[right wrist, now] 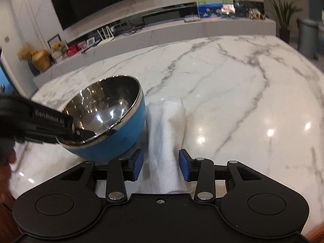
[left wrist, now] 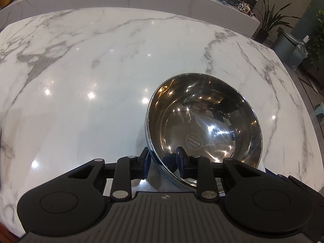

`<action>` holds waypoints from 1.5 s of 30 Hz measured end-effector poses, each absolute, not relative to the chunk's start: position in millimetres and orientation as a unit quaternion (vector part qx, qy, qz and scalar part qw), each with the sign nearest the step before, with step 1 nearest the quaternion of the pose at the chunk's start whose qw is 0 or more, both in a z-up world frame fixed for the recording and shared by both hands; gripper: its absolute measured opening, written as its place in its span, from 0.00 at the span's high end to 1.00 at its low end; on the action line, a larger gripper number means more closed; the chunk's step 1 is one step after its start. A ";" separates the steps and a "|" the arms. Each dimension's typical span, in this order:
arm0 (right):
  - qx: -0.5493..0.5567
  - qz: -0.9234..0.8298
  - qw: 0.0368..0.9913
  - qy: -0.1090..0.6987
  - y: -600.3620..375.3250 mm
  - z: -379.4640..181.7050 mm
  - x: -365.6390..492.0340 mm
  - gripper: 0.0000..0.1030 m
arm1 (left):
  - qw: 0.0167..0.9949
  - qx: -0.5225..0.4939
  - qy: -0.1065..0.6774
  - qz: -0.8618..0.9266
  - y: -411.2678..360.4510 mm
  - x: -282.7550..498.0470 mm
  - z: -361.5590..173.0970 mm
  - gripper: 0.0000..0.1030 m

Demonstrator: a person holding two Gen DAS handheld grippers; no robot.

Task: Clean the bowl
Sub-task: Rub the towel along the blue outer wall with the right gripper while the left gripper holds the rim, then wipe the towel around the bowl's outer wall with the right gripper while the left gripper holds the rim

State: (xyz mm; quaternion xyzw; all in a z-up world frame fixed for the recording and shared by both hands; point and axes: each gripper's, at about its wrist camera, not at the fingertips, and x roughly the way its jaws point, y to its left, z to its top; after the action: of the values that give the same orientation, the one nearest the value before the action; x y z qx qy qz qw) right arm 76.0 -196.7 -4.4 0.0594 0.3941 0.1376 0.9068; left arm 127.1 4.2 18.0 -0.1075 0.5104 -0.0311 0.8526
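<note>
A bowl with a shiny steel inside and a blue outside is held tilted above the marble table. My left gripper is shut on its near rim, one finger inside and one outside; it shows in the right wrist view at the left. A folded white cloth lies on the table just right of the bowl. My right gripper is open, its blue pads on either side of the cloth's near end, apart from it.
The white marble table spreads wide ahead and to the right. Behind it runs a long low shelf with pictures, a vase and small items. A potted plant and a grey bin stand at the far right.
</note>
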 end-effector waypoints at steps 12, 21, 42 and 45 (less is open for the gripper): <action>0.010 0.133 0.912 0.388 -190.4 -9.0 74.9 0.84 | 0.853 -0.107 0.511 -0.031 3.5 127.1 18.7 0.75; 0.068 0.144 0.915 0.370 -209.8 13.1 83.6 0.84 | 0.853 -0.101 0.511 -0.034 1.4 131.2 18.1 0.76; 0.115 0.244 0.876 0.399 -234.9 26.9 113.2 0.84 | 0.852 -0.101 0.512 -0.042 3.7 133.4 18.1 0.76; 0.109 0.251 0.870 0.411 -231.4 23.8 112.5 0.84 | 0.852 -0.098 0.513 -0.043 3.4 133.6 18.2 0.76</action>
State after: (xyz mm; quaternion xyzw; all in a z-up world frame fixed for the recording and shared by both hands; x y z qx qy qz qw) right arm 112.5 -231.4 23.8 0.1088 0.4112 0.2509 0.8696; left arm 133.6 3.4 18.2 -0.0979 0.5128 -0.0427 0.8519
